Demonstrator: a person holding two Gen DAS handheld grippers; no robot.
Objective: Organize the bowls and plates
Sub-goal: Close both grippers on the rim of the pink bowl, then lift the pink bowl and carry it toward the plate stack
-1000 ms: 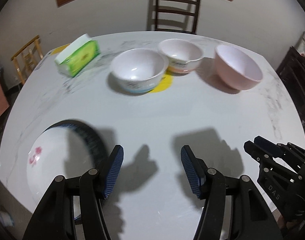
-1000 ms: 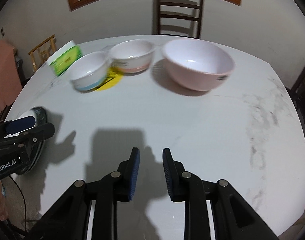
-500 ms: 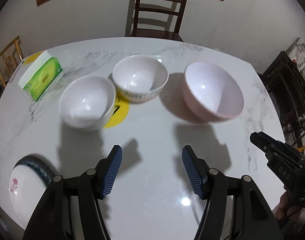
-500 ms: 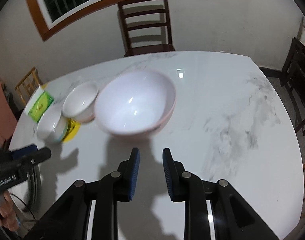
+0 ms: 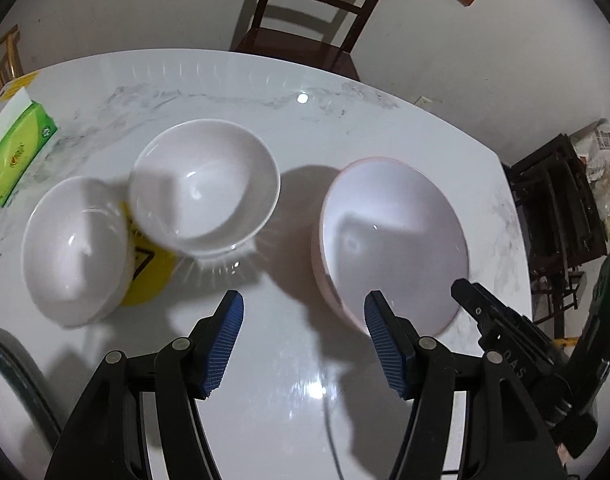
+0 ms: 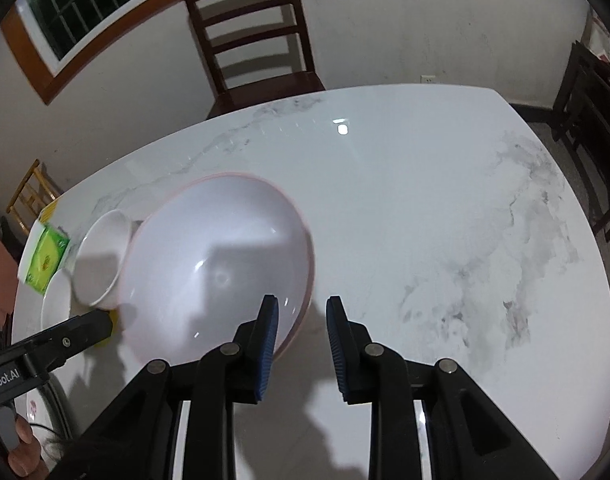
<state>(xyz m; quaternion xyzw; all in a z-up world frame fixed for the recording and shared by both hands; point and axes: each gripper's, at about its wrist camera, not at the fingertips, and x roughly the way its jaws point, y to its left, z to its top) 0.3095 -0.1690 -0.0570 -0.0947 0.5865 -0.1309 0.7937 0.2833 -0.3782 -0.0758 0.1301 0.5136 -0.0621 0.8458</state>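
A large pink bowl [image 5: 393, 240] stands on the white marble table [image 5: 305, 400]; it also shows in the right wrist view [image 6: 221, 264]. Two smaller white bowls [image 5: 205, 184] [image 5: 73, 248] stand to its left. My left gripper [image 5: 303, 316] is open and empty, just short of the gap between the pink bowl and the middle bowl. My right gripper [image 6: 301, 312] is open, with the pink bowl's near right rim between or just ahead of its fingers; contact is not clear. A dark-rimmed plate [image 5: 9, 364] lies at the near left edge.
A green tissue box [image 5: 17, 148] lies at the far left of the table, over a yellow sheet. A yellow sticker [image 5: 149, 268] lies under the white bowls. A dark wooden chair [image 5: 317, 12] stands behind the table. Dark furniture [image 5: 561, 208] stands to the right.
Both grippers have moved forward over the table toward the bowls, which now look much closer. The right gripper's jaws have opened wider at the pink bowl's rim. The left gripper stays open.
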